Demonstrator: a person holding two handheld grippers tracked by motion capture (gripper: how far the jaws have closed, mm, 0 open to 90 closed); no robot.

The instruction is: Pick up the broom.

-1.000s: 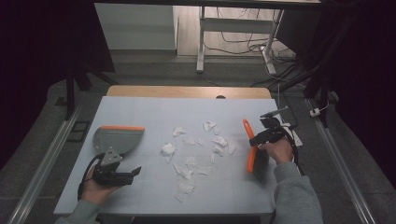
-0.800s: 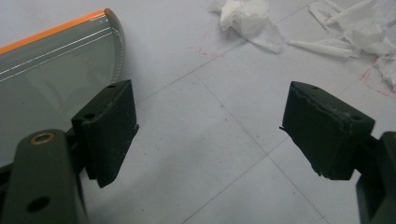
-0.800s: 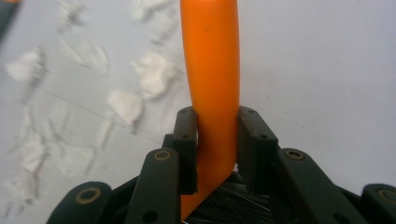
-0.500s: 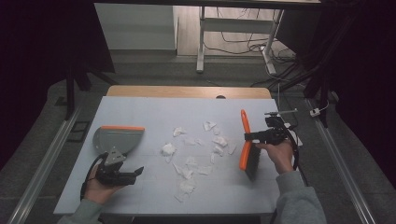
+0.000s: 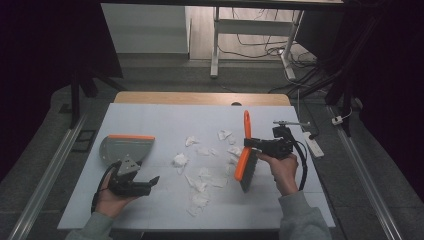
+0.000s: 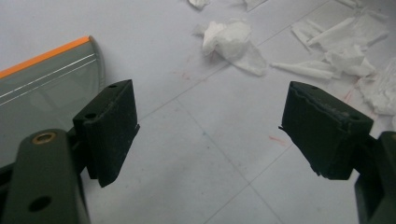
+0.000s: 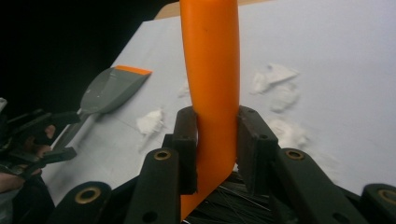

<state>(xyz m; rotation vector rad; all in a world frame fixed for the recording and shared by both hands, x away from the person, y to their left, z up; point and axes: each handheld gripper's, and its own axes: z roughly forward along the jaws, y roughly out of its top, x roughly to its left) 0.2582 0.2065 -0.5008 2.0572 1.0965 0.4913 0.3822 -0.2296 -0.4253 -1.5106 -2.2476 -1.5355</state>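
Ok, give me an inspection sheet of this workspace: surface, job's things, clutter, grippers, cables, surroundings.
Surface: pale table, faint red marks in the left gripper view.
Job's things: orange brush, bristles toward the table; grey dustpan with orange edge, lying flat at the left.
Clutter: torn paper scraps scattered mid-table.
Grippers: right gripper clamped on the brush handle; left gripper open, holding nothing, beside the dustpan.
Cables: black cable looping from the right gripper; cords on the floor beyond.
Surroundings: white desk legs behind the table, power strip at the right.
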